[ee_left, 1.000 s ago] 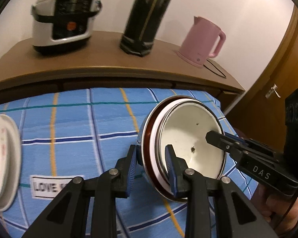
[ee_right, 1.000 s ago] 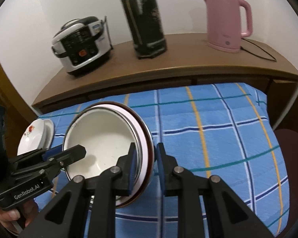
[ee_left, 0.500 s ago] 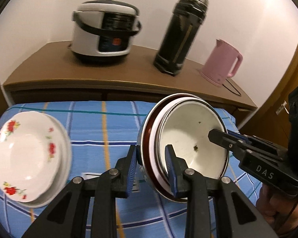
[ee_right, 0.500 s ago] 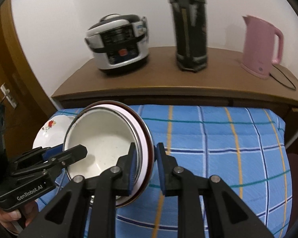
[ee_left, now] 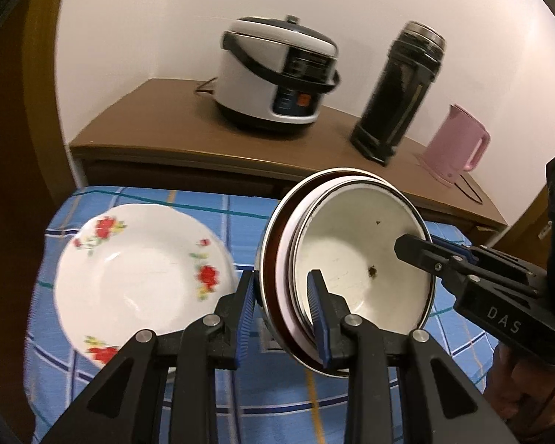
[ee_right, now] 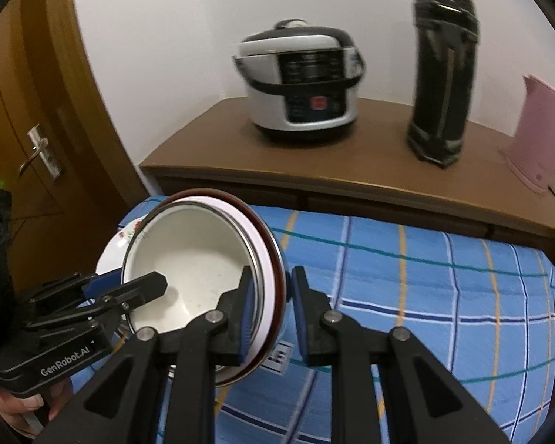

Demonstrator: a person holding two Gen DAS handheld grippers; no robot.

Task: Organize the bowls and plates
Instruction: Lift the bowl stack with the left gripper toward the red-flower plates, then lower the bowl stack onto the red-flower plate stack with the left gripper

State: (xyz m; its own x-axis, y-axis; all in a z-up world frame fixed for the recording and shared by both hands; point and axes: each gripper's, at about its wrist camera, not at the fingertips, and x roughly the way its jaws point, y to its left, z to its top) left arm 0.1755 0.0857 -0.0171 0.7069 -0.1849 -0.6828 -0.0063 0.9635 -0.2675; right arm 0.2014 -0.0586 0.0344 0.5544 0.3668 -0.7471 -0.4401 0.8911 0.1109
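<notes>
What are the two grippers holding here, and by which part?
Both hold one nested stack of bowls off the table, each clamped on its rim: left gripper on the stack's left edge, right gripper on the opposite edge.

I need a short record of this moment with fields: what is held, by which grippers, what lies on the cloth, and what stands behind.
held: stack of nested bowls, white enamel one innermost, tilted, above the cloth
left gripper: shut on the stack's rim
right gripper: shut on the opposite rim
on cloth: white floral plates on blue checked tablecloth
behind, on brown wooden counter: rice cooker, black thermos, pink kettle
</notes>
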